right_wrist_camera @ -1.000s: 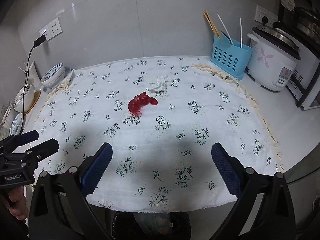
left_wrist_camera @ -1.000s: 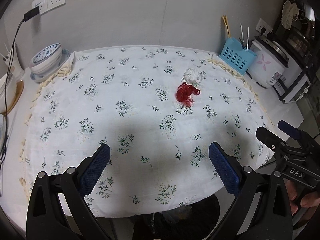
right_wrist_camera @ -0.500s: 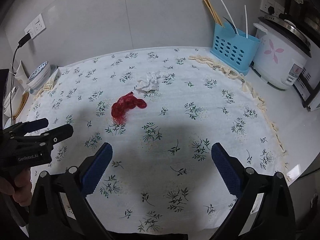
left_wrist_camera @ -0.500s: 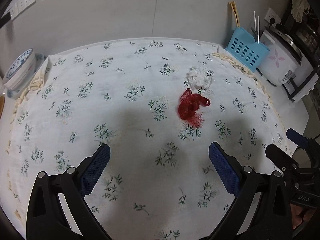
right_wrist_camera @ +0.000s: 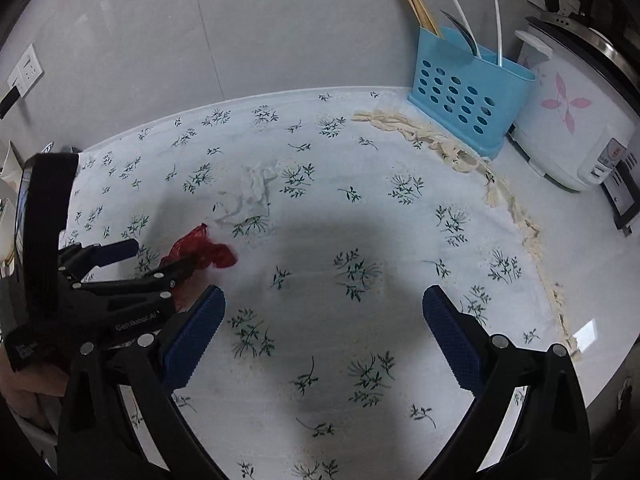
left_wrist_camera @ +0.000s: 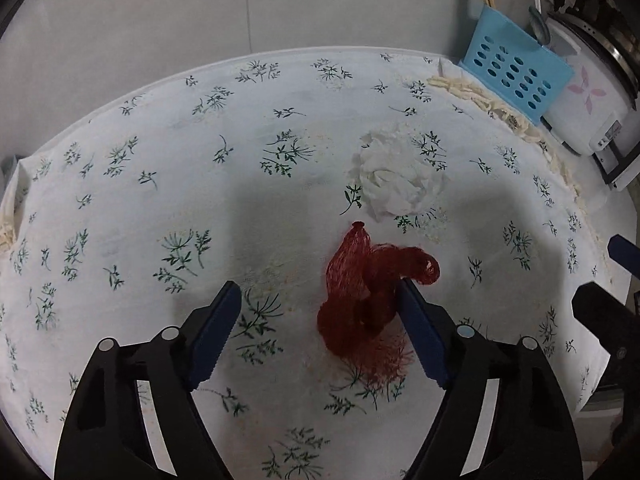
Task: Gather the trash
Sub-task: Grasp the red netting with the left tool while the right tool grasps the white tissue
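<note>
while the left hand-held gripper [left_wrist_camera: 316, 300] closes around red netting [left_wrist_camera: 360, 292], the right hand-held gripper [right_wrist_camera: 320, 304] hovers spread.

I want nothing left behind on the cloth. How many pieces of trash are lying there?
2. The red mesh netting lies between the left gripper jaws, which are closing. The crumpled white tissue lies just beyond it. None looks hidden.
</note>
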`<state>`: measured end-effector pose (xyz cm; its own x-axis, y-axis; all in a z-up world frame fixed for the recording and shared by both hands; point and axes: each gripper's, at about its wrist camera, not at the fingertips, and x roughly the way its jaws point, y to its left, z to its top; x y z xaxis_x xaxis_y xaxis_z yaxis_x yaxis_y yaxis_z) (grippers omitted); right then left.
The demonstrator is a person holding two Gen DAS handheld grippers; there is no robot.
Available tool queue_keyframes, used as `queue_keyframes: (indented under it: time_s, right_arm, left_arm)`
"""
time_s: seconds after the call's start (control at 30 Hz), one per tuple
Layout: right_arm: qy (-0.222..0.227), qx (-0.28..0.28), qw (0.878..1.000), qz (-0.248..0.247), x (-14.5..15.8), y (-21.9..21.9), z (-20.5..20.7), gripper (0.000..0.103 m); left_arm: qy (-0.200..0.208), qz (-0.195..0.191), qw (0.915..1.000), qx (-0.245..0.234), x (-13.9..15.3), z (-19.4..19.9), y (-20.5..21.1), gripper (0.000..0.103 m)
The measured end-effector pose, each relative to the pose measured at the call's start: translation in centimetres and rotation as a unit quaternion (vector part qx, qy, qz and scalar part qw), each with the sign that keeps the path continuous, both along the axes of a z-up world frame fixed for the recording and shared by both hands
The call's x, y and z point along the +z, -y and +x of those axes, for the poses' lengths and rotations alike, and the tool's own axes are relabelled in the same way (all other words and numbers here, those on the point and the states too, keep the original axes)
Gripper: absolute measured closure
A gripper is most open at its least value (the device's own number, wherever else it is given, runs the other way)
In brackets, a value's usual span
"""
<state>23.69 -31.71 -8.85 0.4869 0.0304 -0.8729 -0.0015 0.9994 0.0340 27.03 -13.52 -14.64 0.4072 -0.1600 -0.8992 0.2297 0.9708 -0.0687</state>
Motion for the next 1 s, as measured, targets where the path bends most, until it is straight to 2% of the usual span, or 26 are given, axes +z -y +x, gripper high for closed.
queue_keyframes:
  time_s: [0.07,0.13,0.2,0.3,0.4,0.63,0.9,1.0]
  right_arm:
    - [-0.002,0.001,1.0,0.004,-0.1,-0.2,1.4,0.008]
    - [-0.005,0.003,1.0,0.011,-0.3,-0.6,2.7,0.008]
    - [-0.007,0.004,1.0,0.019,-0.5,-1.1,4.0,0.008]
    - [-0.014,0.011,0.999,0.029,-1.0,-2.2,5.8,0.01]
    - [-0.022,0.027,0.999,0.032,-1.7,-3.6,7.2,0.012]
    - [-0.046,0.05,0.997,0.024,-4.0,-6.5,9.8,0.021]
    - [-0.078,0.045,0.995,0.036,-6.4,-6.8,11.4,0.049]
    - [-0.078,0.043,0.995,0.04,-6.6,-6.9,11.6,0.067]
  left_arm:
    - [0.002,0.007,1.0,-0.004,-0.3,0.4,0.3,0.032]
    - [0.0,0.001,1.0,-0.009,-0.4,0.5,0.4,0.044]
    - [0.001,0.005,0.9999,-0.01,-0.5,0.5,0.5,0.065]
    - [-0.001,0.007,0.9999,-0.009,-0.3,0.6,0.5,0.083]
    - [0.002,0.01,0.9999,-0.001,0.2,0.3,-0.1,0.087]
    - [0.004,0.007,0.9995,0.03,1.3,-0.4,-4.4,0.088]
    - [0.009,-0.009,0.9982,0.059,2.7,-0.9,-8.9,0.088]
    - [0.011,-0.014,0.9978,0.064,3.3,-1.3,-9.9,0.088]
